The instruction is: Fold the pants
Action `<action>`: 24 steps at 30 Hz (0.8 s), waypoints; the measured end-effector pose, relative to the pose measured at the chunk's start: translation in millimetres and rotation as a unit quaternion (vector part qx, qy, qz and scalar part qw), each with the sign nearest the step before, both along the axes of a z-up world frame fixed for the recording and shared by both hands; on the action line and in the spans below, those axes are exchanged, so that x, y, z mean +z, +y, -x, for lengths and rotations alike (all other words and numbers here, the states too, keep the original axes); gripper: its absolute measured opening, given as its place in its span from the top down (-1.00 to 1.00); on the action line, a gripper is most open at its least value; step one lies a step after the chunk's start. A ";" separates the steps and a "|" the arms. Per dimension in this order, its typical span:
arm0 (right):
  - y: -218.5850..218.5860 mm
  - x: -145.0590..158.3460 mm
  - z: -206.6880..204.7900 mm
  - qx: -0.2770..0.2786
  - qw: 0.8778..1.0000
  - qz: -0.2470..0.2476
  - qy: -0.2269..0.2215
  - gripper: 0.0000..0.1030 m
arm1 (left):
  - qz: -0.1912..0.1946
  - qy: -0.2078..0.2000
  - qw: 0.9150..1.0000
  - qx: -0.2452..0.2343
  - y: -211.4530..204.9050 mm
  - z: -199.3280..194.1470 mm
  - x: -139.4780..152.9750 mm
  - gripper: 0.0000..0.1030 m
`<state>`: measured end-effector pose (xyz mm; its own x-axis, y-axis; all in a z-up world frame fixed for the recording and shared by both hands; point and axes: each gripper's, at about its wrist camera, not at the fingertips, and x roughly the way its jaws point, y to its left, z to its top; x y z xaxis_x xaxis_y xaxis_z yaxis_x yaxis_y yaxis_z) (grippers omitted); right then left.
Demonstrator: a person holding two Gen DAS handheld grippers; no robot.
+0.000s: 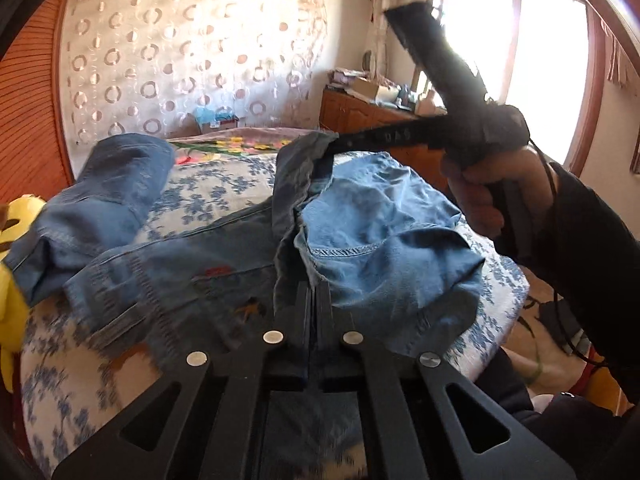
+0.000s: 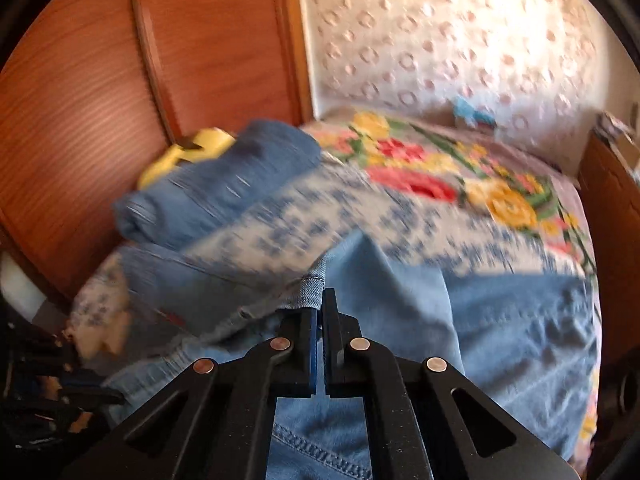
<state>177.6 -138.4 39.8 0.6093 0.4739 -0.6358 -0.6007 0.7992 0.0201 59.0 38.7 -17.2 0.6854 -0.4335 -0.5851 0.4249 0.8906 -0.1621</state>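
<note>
A yellow plush toy [image 1: 10, 280] is sitting at the near left edge of the bed, just beside a rolled or bunched denim leg [image 1: 96, 204] of the jeans [image 1: 192, 268]; in the right wrist view the same toy [image 2: 188, 152] is peeking out behind that leg, against a wooden wardrobe panel [image 2: 80, 120]. The jeans are lying crumpled across the middle of the bed, one part turned to show its paler inner side [image 1: 380, 232], and that heap is blocking the bedspread behind it.

The left gripper [image 1: 314, 288] is pressing its jaws together on a fold of denim at the near edge of the jeans, with no gap showing between them. The right gripper [image 2: 322, 300], held in a person's hand [image 1: 492, 188] with a dark sleeve (its black body is crossing in front of the window), is likewise pinching a stitched denim hem [image 2: 310, 290], its jaws closed on the cloth and lifting it a little off the bed. The right wrist view is blurring heavily.

The bed is wearing a white bedspread with blue flowers [image 1: 224, 188], and beyond it a quilt with red and yellow blossoms [image 2: 432, 176]. Farther back a wooden cabinet [image 1: 360, 112] is carrying clutter, a pale curtain with ring patterns [image 1: 180, 60] is hanging, and a bright window [image 1: 540, 40] is glaring at the right.
</note>
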 end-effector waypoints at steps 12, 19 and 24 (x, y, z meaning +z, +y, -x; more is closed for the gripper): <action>99.4 21.9 39.5 0.119 0.992 -0.009 -0.030 0.97 | 0.000 0.004 0.998 0.061 67.5 60.7 -2.8 0.95; 138.5 -2.5 9.0 0.147 0.989 0.005 -0.010 0.97 | 0.002 0.028 0.996 0.084 88.9 65.1 -21.4 0.95; 152.6 -15.6 -0.6 0.141 0.990 0.025 0.000 0.96 | -0.008 0.039 0.996 0.081 85.8 67.1 -30.5 0.95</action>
